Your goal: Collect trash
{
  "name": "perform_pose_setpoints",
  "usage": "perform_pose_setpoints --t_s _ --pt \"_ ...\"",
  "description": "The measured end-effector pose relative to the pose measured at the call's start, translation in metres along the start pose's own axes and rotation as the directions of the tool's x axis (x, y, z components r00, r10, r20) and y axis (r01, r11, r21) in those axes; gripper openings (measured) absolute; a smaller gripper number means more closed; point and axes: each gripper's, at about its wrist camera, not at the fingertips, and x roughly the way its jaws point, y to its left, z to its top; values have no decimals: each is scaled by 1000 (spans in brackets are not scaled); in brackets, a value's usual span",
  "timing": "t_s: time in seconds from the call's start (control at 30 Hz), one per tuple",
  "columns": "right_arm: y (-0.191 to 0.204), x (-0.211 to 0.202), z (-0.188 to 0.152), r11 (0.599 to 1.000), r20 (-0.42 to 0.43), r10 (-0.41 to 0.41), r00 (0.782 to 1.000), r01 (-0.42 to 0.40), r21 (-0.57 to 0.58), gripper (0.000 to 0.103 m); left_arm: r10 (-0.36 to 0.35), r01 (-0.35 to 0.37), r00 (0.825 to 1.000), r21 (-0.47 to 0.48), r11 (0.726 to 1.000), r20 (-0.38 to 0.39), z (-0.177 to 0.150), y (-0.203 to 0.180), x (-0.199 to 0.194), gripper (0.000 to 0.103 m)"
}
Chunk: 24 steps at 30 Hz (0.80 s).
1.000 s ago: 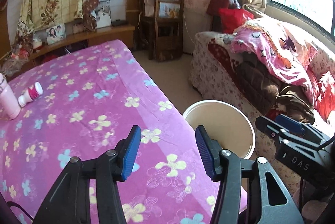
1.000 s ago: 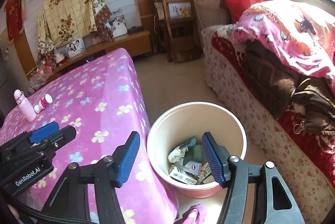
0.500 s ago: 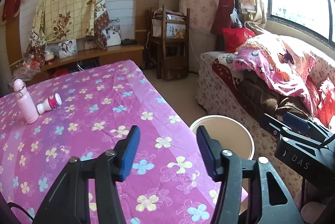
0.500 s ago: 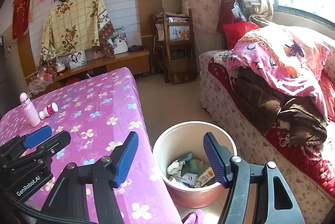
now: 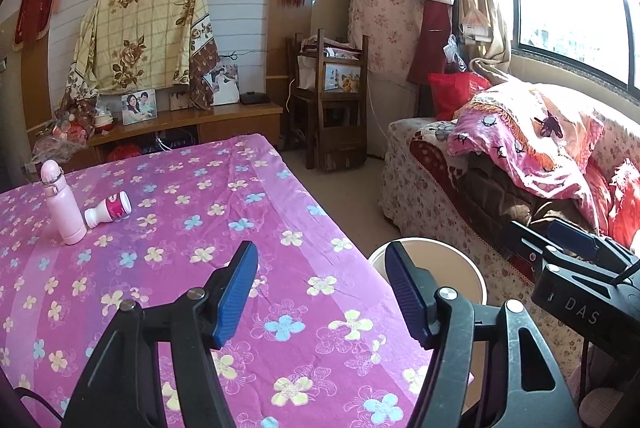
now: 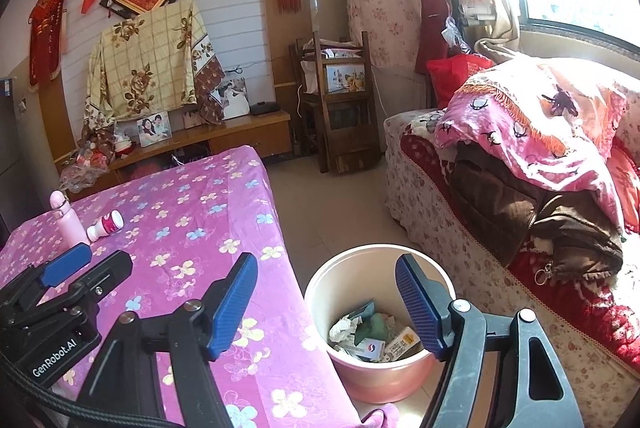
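The round cream-and-pink plastic bucket (image 6: pixel 380 328) standing on the tiled floor between the counter and the sofa already holds a heap of rubbish (image 6: pixel 372 332): crumpled white tissue, small printed cartons and a greenish scrap, so much of the collecting looks done. The counter, draped in a purple cloth with pale flowers (image 5: pixel 200 228), is nearly bare; what remains on it is at the far left corner, well apart from both tools: a small white bottle with a pink label (image 5: pixel 109 210) lying on its side, just beside an upright pale pink flask (image 5: pixel 62 205). The tipped bottle is likely the next piece to fetch (whether it is empty cannot be told, and the flask may not be trash at all). The left gripper (image 5: pixel 316 292) hangs over the near part of the cloth, its blue-padded fingers apart and spreading wider, nothing between them. The right gripper (image 6: pixel 326 302) is poised above the bucket's rim, its fingers likewise parting and empty. One reach across the counter seems to be left.
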Motion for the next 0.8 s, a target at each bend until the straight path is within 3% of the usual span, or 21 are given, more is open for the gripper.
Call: perform_pose_setpoints --t_s 0.8 --pt "-7 -12 6 1000 43 -18 999 18 10 75 26 -26 999 0 1000 36 -1 2 -6 67"
